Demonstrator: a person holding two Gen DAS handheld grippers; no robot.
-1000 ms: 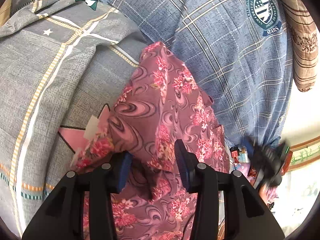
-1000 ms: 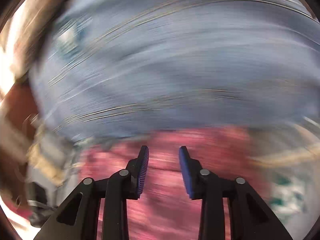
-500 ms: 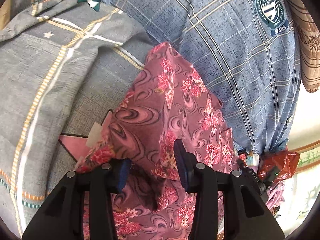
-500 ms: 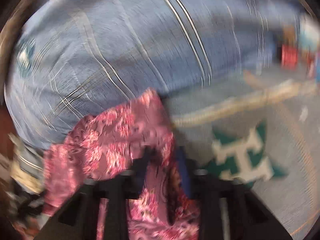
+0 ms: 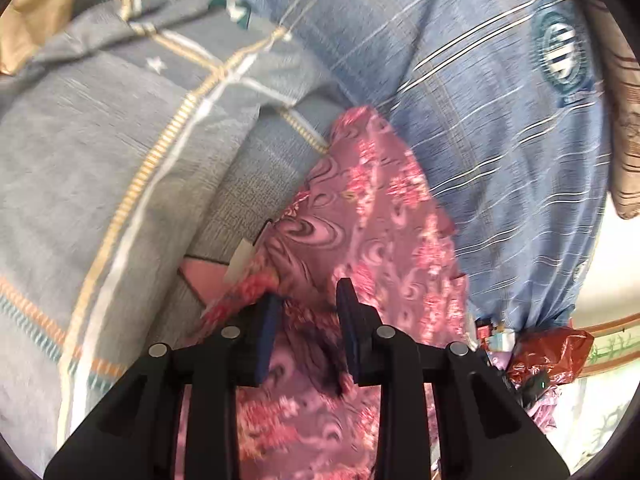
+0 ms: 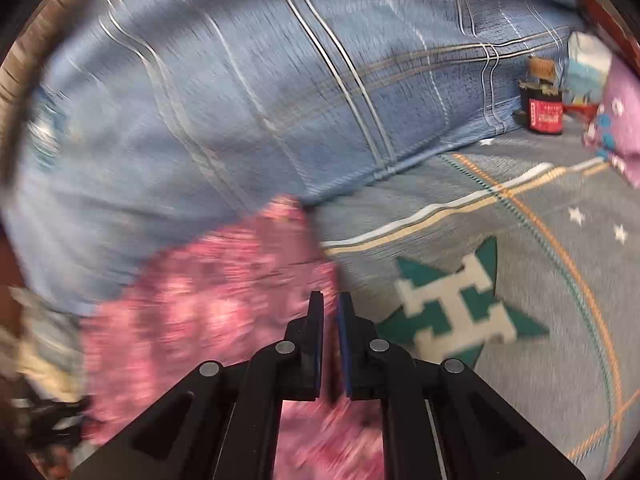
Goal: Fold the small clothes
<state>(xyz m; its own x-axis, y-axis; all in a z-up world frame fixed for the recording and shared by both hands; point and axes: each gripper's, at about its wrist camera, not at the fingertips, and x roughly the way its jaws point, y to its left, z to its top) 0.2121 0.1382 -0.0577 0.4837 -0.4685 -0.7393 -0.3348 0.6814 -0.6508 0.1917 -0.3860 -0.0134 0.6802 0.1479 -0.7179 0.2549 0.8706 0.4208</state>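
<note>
A pink floral garment [image 5: 380, 220] lies rumpled on the bed, where the grey sheet meets a blue checked quilt. My left gripper [image 5: 308, 312] is pushed down into the garment. Its jaws are closing, and a bunch of the cloth fills the gap between the pads. In the right wrist view the garment [image 6: 208, 300] is blurred and its edge runs up to my right gripper [image 6: 330, 304]. That gripper's jaws stand nearly together and are opening slightly, with a thin strip of the cloth pinched between them.
The grey patterned sheet [image 5: 100, 160] spreads to the left and shows a green star patch [image 6: 460, 304]. The blue checked quilt [image 6: 240, 100] bulges behind. A red jar [image 6: 544, 110], a purple cloth [image 6: 620, 128], a red plastic bag [image 5: 548, 352] and a striped pillow [image 5: 624, 140] sit at the edges.
The left jaws have narrowed on the cloth. The right gripper swung over from the quilt to the garment's edge and shut on it.
</note>
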